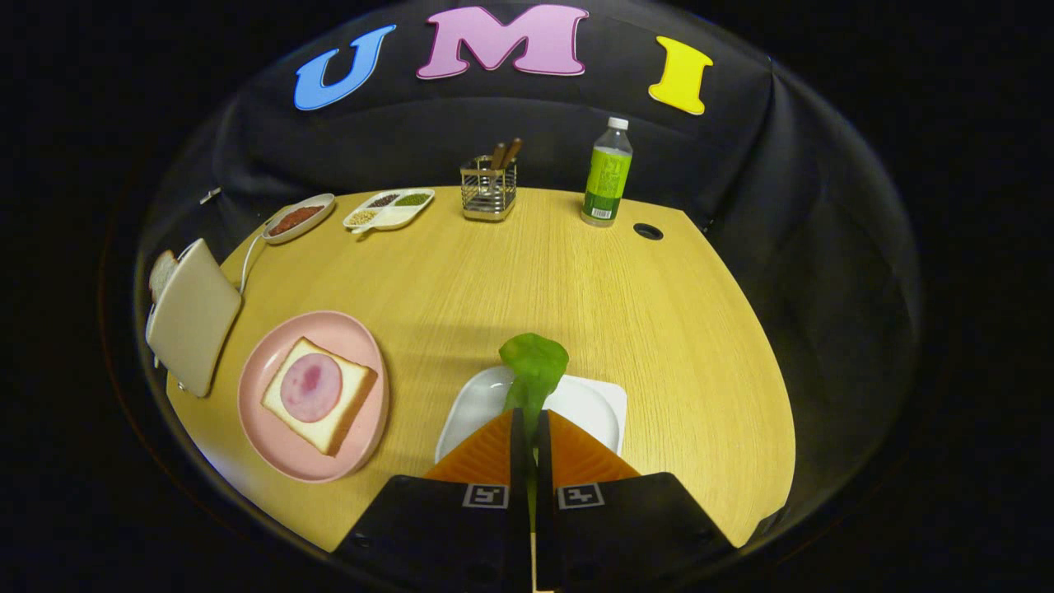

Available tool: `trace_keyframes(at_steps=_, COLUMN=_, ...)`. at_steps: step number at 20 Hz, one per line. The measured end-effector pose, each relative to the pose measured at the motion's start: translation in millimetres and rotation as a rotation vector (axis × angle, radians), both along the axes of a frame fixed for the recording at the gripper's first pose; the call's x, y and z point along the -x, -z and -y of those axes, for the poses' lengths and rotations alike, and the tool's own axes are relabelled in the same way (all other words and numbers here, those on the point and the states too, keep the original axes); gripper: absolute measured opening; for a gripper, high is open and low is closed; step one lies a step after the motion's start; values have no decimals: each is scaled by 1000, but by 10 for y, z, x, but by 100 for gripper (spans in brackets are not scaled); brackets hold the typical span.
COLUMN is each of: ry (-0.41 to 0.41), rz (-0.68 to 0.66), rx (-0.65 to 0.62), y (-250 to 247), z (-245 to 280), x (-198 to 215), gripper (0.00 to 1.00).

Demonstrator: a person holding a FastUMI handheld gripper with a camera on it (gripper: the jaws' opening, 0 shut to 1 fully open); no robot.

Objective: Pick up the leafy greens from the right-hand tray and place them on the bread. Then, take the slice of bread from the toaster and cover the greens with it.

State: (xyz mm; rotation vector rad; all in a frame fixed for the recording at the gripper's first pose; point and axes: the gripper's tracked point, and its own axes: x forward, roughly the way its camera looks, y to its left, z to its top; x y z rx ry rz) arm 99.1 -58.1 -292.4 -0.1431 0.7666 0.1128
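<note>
My gripper [529, 422] is shut on the leafy greens [535, 362]. The green leaf sticks out ahead of the fingertips and hangs above the white tray [597, 403]. To the left of the fingers a pink plate [280, 445] carries a square slice of bread [354, 394] with a round slice of ham [310, 387] on top. Further left, at the table's edge, stands a beige toaster [193, 317] with another slice of bread [162, 272] poking out behind it.
At the back of the wooden table [659, 329] stand a green-labelled bottle [608, 173], a wire holder with utensils [488, 188], a divided dish of grains [389, 209] and a small dish of red bits [298, 218]. A cable hole [648, 231] lies near the bottle.
</note>
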Motion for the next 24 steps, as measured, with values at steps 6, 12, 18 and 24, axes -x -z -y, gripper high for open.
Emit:
trace_keyframes(at_steps=6, ry=-71, rz=82, rx=10, y=-637, z=-424, x=24, gripper=7)
trace_keyframes(at_steps=12, ry=-201, rz=89, rx=12, y=-820, z=-1213, x=184, gripper=7)
trace_keyframes(at_steps=18, ry=-269, rz=31, rx=-13, y=-551, z=-1758, x=350, gripper=7)
trace_keyframes(at_steps=24, ry=-309, rz=-15, rx=7, y=-240, z=-2019, x=423, gripper=7)
